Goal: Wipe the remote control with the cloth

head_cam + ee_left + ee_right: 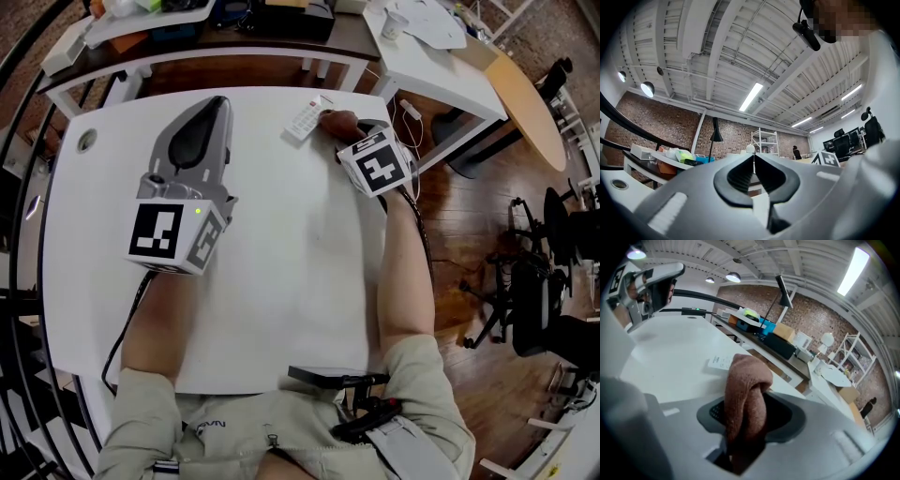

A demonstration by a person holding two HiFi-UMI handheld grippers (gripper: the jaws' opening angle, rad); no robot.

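A slim white remote control (305, 117) with rows of small buttons lay flat near the far edge of the plain white bench (281, 281), towards its right-hand corner and set at a slant. The right gripper (749, 404) was reaching down at it, and its jaws were clamped on a bunched, reddish-brown terry cloth (745, 390). The cloth filled the gap between them and stood out past the tips as a folded lump. In the head view the cloth (339, 122) showed as a dark brown wad just beside the right end of the remote control, under the right gripper's black-and-white marker cube (380, 167). Whether it actually touched the remote control could not be told. In the right gripper view the remote control (721, 362) lay just beyond the cloth, its near end hidden behind the fold. The left gripper (216, 108), grey with black pads, was held over the left half of the bench, well apart from the remote control and pointing away from the person, with its own marker cube (173, 234) near the wrist. Its jaws were together with nothing between them, and in the left gripper view the pads met along one thin line (753, 157) and aimed slightly upward at the ceiling and the brick wall.
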